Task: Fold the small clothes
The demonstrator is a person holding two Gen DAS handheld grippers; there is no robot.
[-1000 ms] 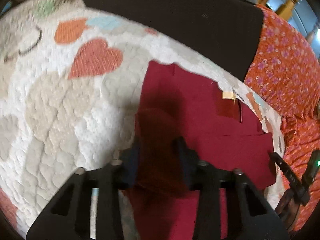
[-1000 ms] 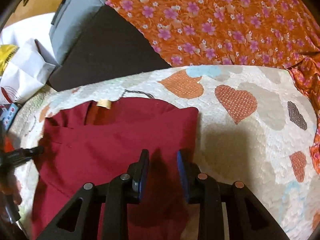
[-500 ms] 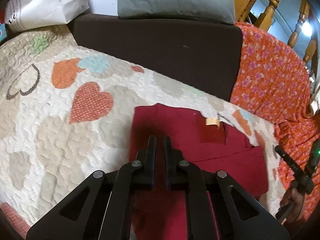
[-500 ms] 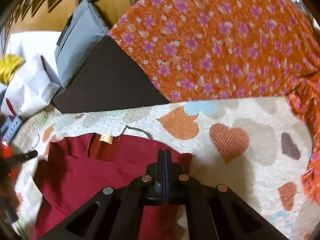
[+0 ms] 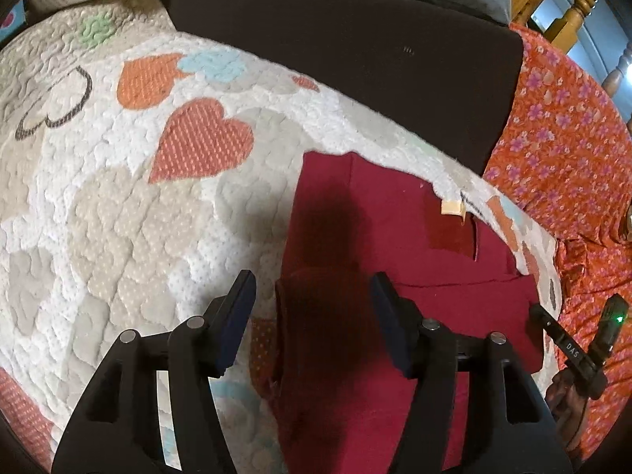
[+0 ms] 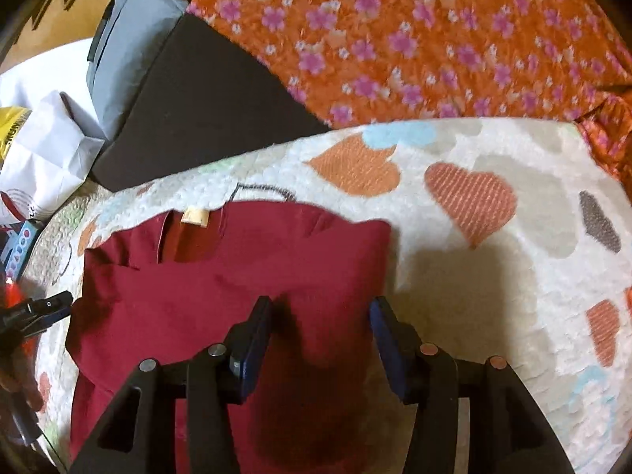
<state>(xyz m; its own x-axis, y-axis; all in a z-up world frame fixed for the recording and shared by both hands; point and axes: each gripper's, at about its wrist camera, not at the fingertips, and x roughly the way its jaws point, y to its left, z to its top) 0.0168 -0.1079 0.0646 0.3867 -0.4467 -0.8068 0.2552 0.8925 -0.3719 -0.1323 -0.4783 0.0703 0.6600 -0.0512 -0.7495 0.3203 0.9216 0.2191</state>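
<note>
A dark red garment lies flat on a quilted heart-pattern cover, with a small tan label at its collar. My left gripper is open and empty, its jaws spread low over the garment's left edge, where a flap lies folded over. In the right wrist view the same garment and its label show. My right gripper is open and empty above the garment's right part. The other gripper shows at the left edge there.
A dark brown cushion and a grey pillow lie behind the cover. An orange flowered cloth lies to the right. White paper bags stand at the back left. The right gripper shows in the left wrist view.
Both grippers were shut half a second ago and have opened wide. Both have dropped lower and closer over the garment. The left gripper's earlier hold on the red fabric has been let go.
</note>
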